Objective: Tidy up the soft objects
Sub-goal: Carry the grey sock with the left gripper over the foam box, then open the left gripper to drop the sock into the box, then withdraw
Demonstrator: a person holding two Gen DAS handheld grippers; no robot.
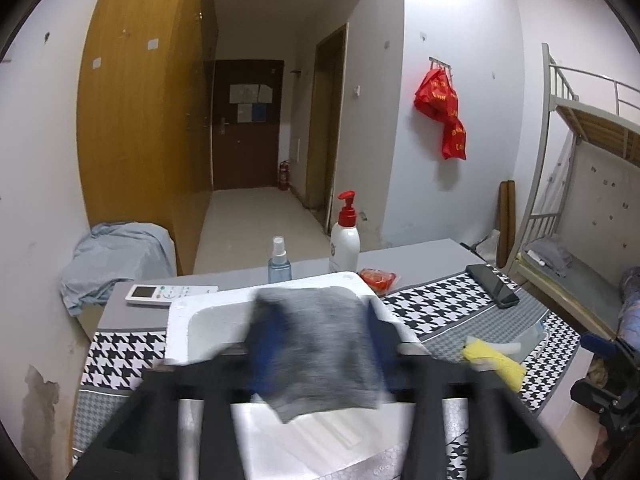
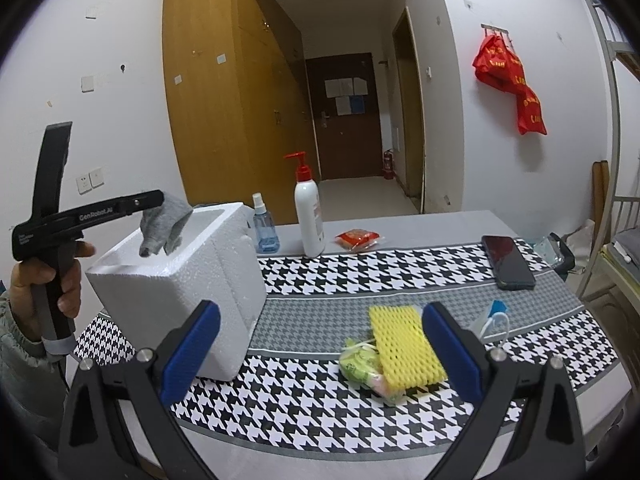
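Observation:
My left gripper (image 1: 316,336) is shut on a grey sock (image 1: 320,344) and holds it over the open top of a white foam box (image 1: 192,320). The right wrist view shows that gripper (image 2: 160,204) with the sock (image 2: 164,228) hanging above the box (image 2: 180,280). My right gripper (image 2: 320,348) is open and empty, low over the table. Between its fingers lie a yellow foam net (image 2: 404,348) and a green soft packet (image 2: 360,364). The yellow net also shows in the left wrist view (image 1: 496,360).
A houndstooth cloth (image 2: 360,272) covers the table. On it are a black phone (image 2: 508,260), a pump bottle (image 2: 308,216), a blue spray bottle (image 2: 264,228), a red packet (image 2: 358,238), a white remote (image 1: 168,292) and a face mask (image 2: 492,320). A bunk bed (image 1: 580,200) stands at right.

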